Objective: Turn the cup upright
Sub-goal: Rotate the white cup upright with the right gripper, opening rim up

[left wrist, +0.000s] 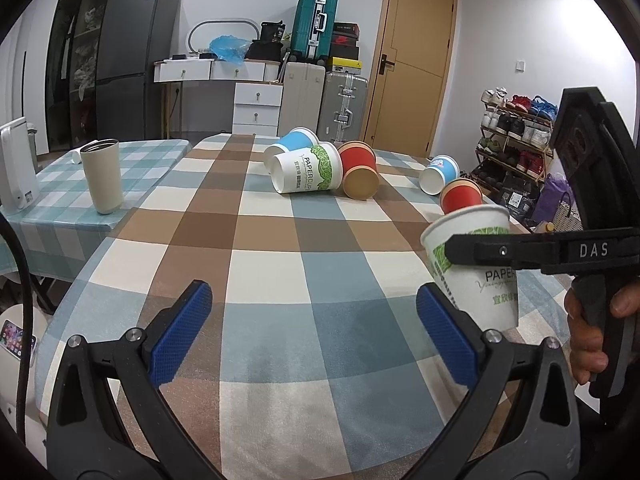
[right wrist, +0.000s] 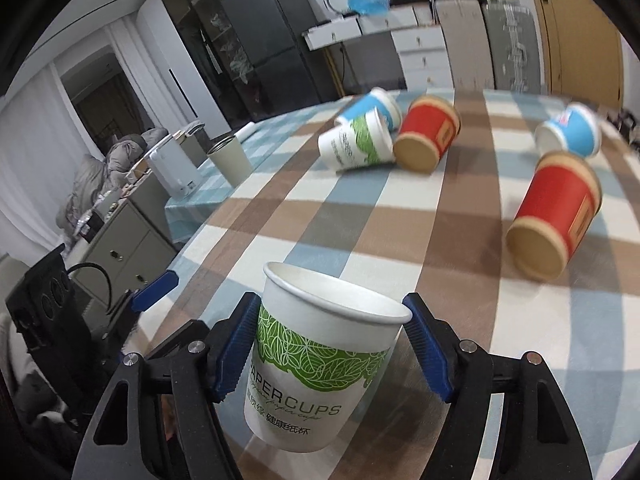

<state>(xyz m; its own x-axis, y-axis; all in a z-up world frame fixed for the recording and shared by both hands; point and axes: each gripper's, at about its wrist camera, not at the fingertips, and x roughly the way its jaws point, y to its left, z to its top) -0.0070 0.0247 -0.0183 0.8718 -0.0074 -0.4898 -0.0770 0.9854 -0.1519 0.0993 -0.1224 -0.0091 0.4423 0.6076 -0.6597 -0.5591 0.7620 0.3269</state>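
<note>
Right tool (right wrist: 328,344) grips the white cup (right wrist: 324,364) mouth-up, slightly tilted, above the worktop (right wrist: 360,216). Left tool (left wrist: 312,332) hangs open, empty. Advise levelling the cup, seating its base flat, then releasing.

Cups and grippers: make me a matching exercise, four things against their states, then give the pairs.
1. right gripper
2. left gripper
3. tumbler
4. red cup

A. lying on its side on the cloth
B. open, holding nothing
C. standing upright on the teal-checked side table
D. shut on the green-leaf cup, mouth up

Pairs: 1-D, 2-B, 3-C, 4-A
</note>
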